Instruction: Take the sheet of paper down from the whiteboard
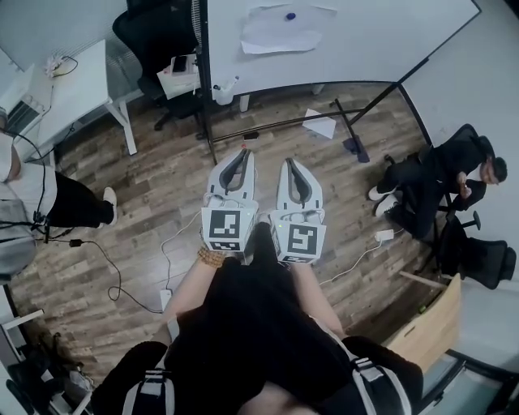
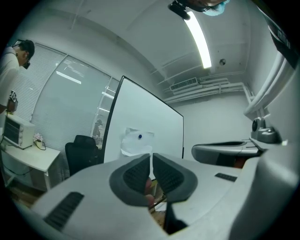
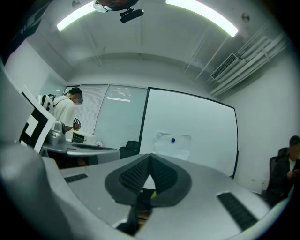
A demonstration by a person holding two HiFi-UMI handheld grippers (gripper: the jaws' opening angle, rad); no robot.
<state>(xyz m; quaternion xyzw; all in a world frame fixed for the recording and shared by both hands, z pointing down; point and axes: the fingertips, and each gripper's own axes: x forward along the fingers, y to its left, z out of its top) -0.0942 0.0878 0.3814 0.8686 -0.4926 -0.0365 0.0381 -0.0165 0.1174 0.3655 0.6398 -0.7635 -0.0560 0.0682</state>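
Observation:
A crumpled white sheet of paper point(image 1: 280, 31) hangs on the whiteboard point(image 1: 381, 32), pinned by a blue magnet point(image 1: 290, 15). My left gripper point(image 1: 242, 154) and right gripper point(image 1: 290, 164) are side by side, level, well short of the board, both shut and holding nothing. In the left gripper view the paper point(image 2: 136, 146) shows just above the closed tips of the left gripper point(image 2: 151, 157). In the right gripper view the paper point(image 3: 172, 145) and its magnet point(image 3: 173, 140) lie ahead, slightly right of the right gripper point(image 3: 149, 157).
The board's stand legs point(image 1: 276, 126) and a second loose sheet point(image 1: 320, 124) lie on the wooden floor ahead. An office chair point(image 1: 158, 32) and white desk point(image 1: 77, 81) stand left of the board. One person sits at right point(image 1: 454, 174), another stands at left point(image 1: 24, 194). Cables point(image 1: 113, 275) cross the floor.

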